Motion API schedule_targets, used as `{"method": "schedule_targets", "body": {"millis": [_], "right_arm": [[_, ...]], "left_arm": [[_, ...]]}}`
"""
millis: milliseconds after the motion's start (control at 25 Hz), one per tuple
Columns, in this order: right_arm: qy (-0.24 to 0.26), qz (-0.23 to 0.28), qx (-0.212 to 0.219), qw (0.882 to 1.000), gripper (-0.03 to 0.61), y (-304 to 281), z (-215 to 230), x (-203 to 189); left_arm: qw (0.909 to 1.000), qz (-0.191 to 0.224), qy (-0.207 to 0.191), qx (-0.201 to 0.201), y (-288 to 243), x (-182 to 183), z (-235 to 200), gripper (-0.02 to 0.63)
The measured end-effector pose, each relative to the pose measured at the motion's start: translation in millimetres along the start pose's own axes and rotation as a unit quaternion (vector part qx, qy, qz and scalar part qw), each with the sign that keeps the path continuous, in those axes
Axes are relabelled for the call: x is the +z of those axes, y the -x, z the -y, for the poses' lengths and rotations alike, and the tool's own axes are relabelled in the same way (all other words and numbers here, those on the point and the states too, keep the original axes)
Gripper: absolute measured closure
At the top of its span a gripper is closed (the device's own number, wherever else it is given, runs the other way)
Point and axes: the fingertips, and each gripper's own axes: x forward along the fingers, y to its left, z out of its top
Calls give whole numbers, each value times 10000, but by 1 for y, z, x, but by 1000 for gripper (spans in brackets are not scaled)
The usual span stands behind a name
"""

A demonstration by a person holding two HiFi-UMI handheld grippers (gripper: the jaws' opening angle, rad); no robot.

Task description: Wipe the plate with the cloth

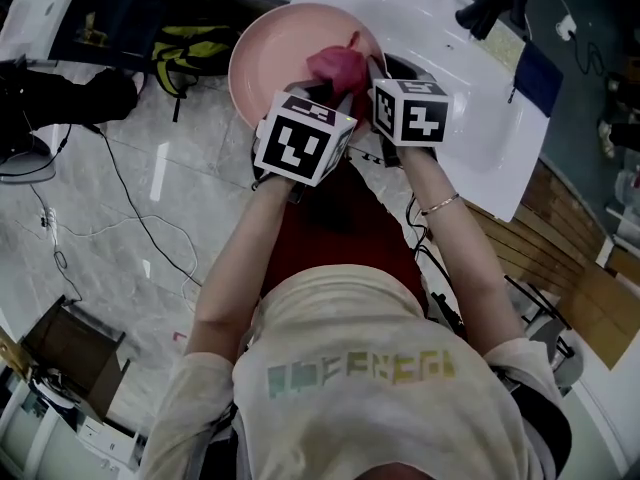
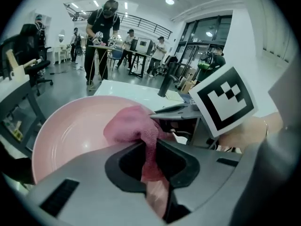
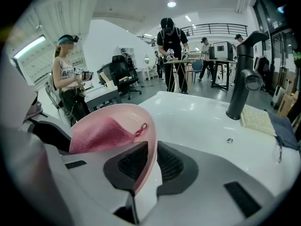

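A pink plate (image 1: 270,58) is held up over the near edge of a white sink counter. My right gripper (image 3: 149,166) is shut on the plate's rim (image 3: 151,140). My left gripper (image 2: 149,159) is shut on a pink cloth (image 2: 129,126), which is bunched against the plate's inner face (image 2: 70,135). In the head view the cloth (image 1: 338,66) lies on the plate's right side, just ahead of both marker cubes. The right gripper view shows the cloth (image 3: 101,133) filling the plate's lower half, with its small loop (image 3: 141,128) near the rim.
A white counter with a sink (image 1: 440,38) lies ahead and to the right, with a black faucet (image 3: 244,74), a sponge (image 3: 256,119) and a dark cloth (image 3: 284,131) on it. Bags and cables (image 1: 90,98) lie on the floor at the left. People stand at tables in the background.
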Motion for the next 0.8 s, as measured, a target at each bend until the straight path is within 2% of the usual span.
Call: {"method": "schedule_targets", "body": {"millis": [280, 560, 800], "right_arm": [[161, -14, -15, 9999, 500, -1, 1, -1], [267, -17, -40, 9996, 500, -2, -3, -1], [302, -14, -68, 9995, 500, -1, -2, 0]], "left_arm": [[9996, -174, -208, 58, 7, -14, -1, 546], [9983, -265, -385, 337, 26, -27, -17, 546], [9980, -365, -309, 403, 37, -37, -27, 546]]}}
